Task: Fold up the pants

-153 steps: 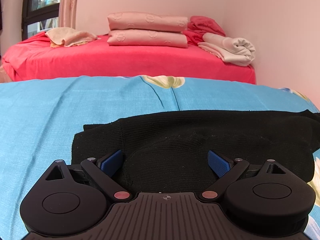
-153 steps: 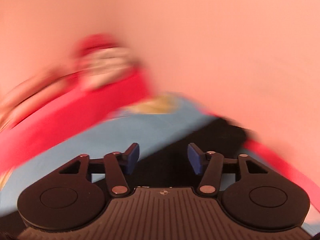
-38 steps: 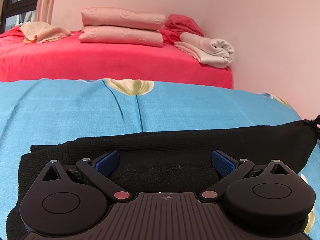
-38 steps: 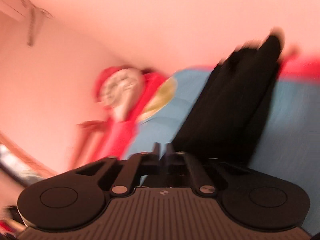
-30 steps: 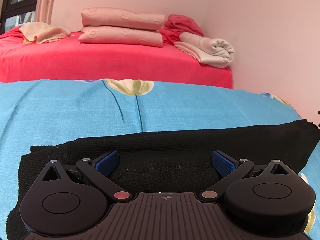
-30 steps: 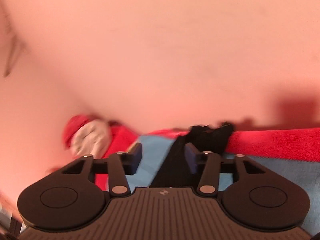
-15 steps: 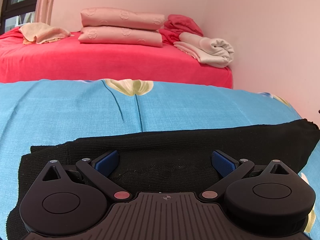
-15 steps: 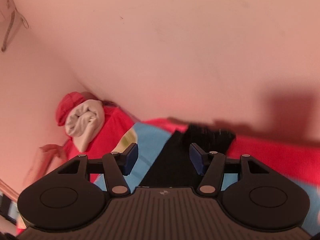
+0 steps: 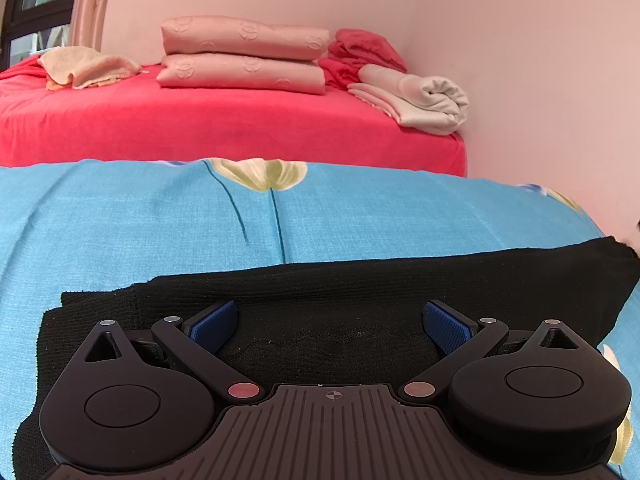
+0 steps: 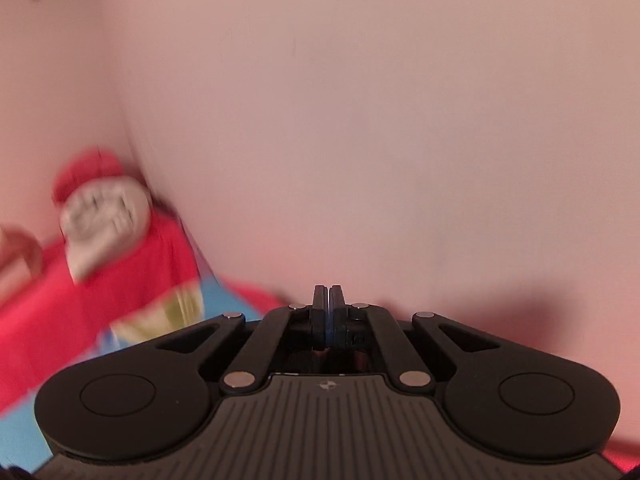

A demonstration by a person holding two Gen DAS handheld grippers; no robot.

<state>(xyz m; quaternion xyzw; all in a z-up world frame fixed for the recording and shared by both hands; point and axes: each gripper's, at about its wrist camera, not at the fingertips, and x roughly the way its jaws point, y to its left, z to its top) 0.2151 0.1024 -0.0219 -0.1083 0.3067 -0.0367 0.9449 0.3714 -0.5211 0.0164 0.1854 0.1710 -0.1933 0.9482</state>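
Black pants (image 9: 360, 292) lie flat in a long folded strip across the blue flowered bedspread (image 9: 160, 220) in the left wrist view. My left gripper (image 9: 330, 320) is open, low over the pants, with its blue pads (image 9: 214, 320) apart above the cloth. My right gripper (image 10: 329, 300) is shut with its fingers pressed together, pointing at the pink wall (image 10: 360, 140). No pants show in the right wrist view, and nothing shows between its fingers.
A red bed (image 9: 200, 120) stands behind, holding folded pink blankets (image 9: 240, 56), a rolled white towel (image 9: 420, 100) and a beige cloth (image 9: 84, 66). The wall runs along the right side. The right wrist view is blurred, showing the towel (image 10: 104, 216) at left.
My right gripper has closed and swung up toward the wall; the black pants that lay before it are out of its view. The left gripper and pants are still.
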